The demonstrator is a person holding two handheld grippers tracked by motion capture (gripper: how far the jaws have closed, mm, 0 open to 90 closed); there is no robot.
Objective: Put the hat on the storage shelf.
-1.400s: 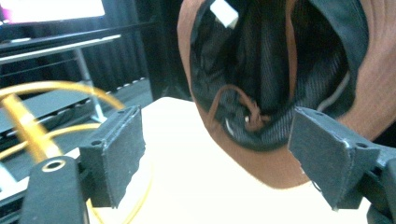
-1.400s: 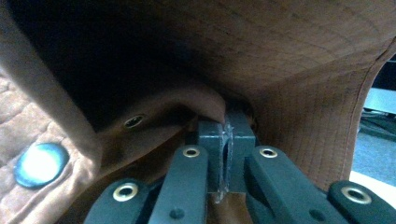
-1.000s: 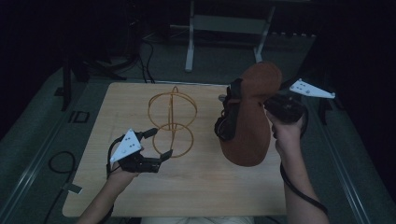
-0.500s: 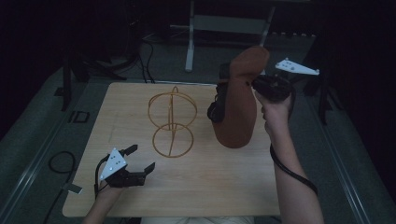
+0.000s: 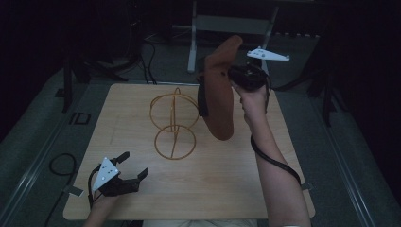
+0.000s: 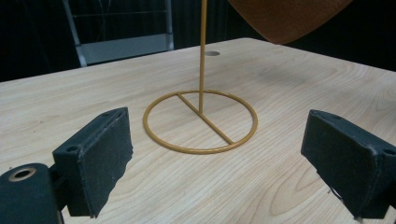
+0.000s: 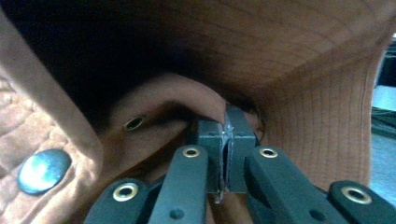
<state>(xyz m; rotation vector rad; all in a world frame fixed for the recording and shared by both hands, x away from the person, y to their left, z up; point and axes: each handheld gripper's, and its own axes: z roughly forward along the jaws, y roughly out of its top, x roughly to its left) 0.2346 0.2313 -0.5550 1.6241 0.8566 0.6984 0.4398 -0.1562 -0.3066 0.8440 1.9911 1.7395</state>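
Holding brown hat (image 5: 220, 94) in air, right gripper (image 5: 236, 75) pinches thin fold of brim, jaws fully closed on fabric. Hat hangs limp beside gold wire stand (image 5: 174, 124), above far part of table (image 5: 227, 179). Seems soft, light, floppy; brim edge is good grip place. Left gripper (image 5: 132, 170) wide apart, empty, near front edge.

Light wood-grain worktop (image 5: 222, 184) under both claws, bare stretch between them. Small round hole in worktop (image 6: 212, 53) past the left claw, far side. Grey metal frame leg (image 5: 192, 42) on the floor beyond the right claw. Black cable loop (image 5: 59, 165) on grey floor, just outboard of the left claw.
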